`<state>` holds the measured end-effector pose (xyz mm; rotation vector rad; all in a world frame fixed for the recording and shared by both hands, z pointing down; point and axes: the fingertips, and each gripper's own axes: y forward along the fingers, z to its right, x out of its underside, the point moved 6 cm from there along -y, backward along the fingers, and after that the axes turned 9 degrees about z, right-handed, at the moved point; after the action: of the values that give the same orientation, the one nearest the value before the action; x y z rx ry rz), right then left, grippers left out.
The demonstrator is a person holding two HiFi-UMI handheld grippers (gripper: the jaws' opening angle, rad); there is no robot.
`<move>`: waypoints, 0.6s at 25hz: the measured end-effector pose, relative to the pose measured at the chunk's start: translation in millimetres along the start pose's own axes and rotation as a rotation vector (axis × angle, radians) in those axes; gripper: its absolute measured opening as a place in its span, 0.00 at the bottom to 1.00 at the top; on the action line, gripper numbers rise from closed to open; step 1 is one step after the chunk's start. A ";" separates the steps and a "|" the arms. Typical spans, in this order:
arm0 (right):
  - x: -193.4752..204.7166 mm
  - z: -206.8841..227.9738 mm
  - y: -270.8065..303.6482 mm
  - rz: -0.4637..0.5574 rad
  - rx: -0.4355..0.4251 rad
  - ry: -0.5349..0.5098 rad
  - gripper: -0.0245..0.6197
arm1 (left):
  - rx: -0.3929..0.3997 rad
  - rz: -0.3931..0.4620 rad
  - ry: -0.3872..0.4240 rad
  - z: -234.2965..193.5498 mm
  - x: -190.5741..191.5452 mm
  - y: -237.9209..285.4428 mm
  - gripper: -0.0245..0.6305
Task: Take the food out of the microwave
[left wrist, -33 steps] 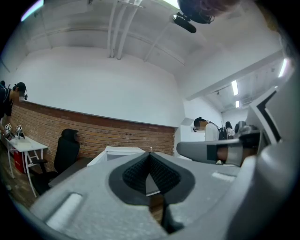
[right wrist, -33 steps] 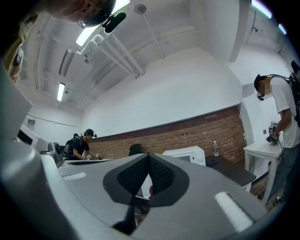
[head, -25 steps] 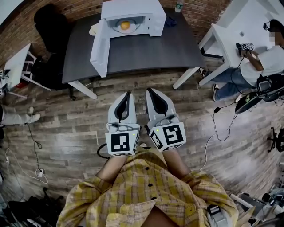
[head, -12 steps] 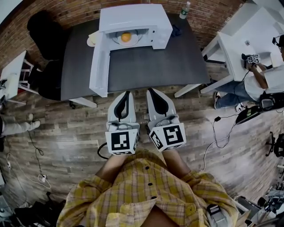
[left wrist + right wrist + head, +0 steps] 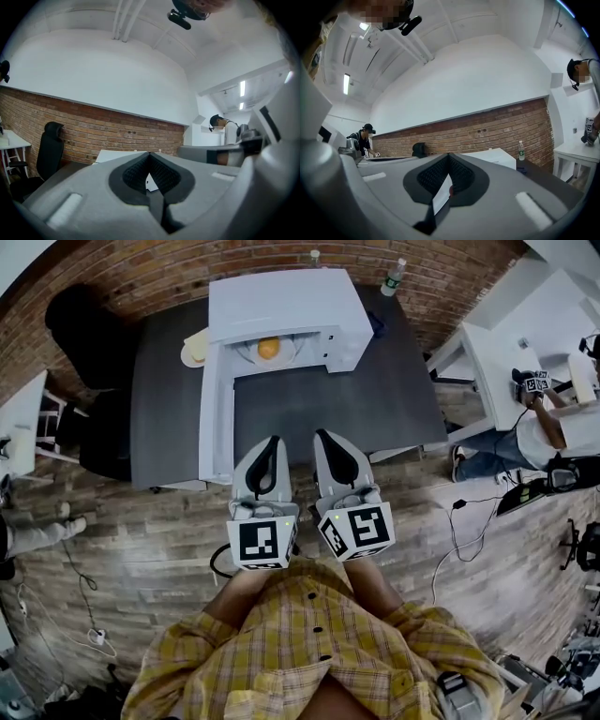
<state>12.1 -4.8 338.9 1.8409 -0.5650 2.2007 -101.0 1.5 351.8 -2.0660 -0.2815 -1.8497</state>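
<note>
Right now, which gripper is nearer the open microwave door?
Left. The left gripper is just right of the door, by its free end; the right gripper is farther right.

Head view steeply down — gripper views level, facing microwave (image 5: 281, 301)

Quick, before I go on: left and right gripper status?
Left gripper: jaws closed, holding nothing.
Right gripper: jaws closed, holding nothing.

Smooth white microwave (image 5: 281, 301) on a matt dark counter (image 5: 366, 399); rough brick wall (image 5: 122, 277) at twelve o'clock; wood-plank floor (image 5: 122, 540).
</note>
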 end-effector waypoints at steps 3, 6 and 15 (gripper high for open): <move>3.0 3.7 20.3 -0.003 0.013 -0.005 0.04 | 0.019 0.003 -0.009 -11.6 -1.7 15.6 0.04; 5.2 5.6 35.0 -0.013 0.021 -0.014 0.04 | 0.032 -0.004 -0.023 -21.4 0.0 27.6 0.04; 8.4 9.7 53.3 -0.041 0.024 -0.002 0.04 | 0.045 -0.021 -0.038 -27.2 3.1 42.7 0.04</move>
<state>-2.3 -57.7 340.4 1.8497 -0.4983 2.1889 -109.5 -48.5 351.7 -2.0775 -0.3525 -1.8001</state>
